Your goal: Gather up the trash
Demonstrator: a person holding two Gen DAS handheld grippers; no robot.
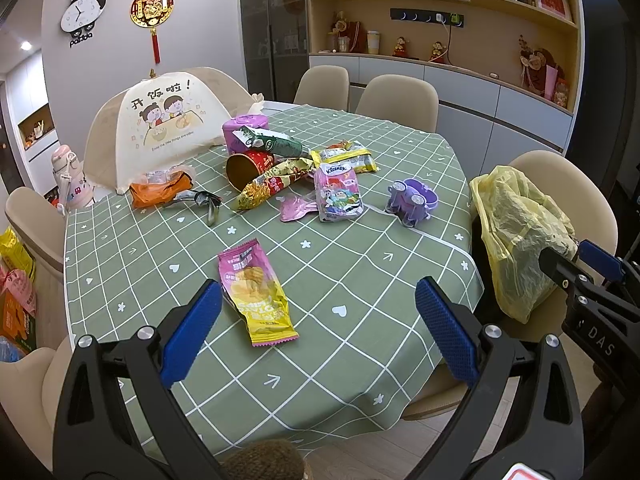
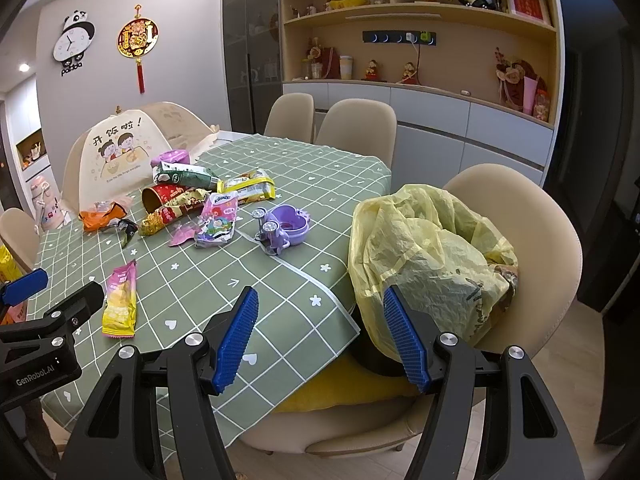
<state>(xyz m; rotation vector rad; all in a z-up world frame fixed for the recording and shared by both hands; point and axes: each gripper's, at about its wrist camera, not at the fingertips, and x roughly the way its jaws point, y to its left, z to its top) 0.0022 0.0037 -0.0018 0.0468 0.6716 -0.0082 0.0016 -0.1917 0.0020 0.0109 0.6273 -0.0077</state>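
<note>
A pink and yellow snack wrapper lies on the green checked tablecloth near the front edge; it also shows in the right wrist view. My left gripper is open and empty, just in front of this wrapper. Further back lies a heap of trash: a red paper cup, snack bags, a Kleenex pack, an orange wrapper. A yellow trash bag sits on a beige chair at the right. My right gripper is open and empty beside the bag.
A folding food cover stands at the table's back left. A purple toy sits right of the heap. A pink bottle stands at the far left. Beige chairs surround the table. Shelves line the back wall.
</note>
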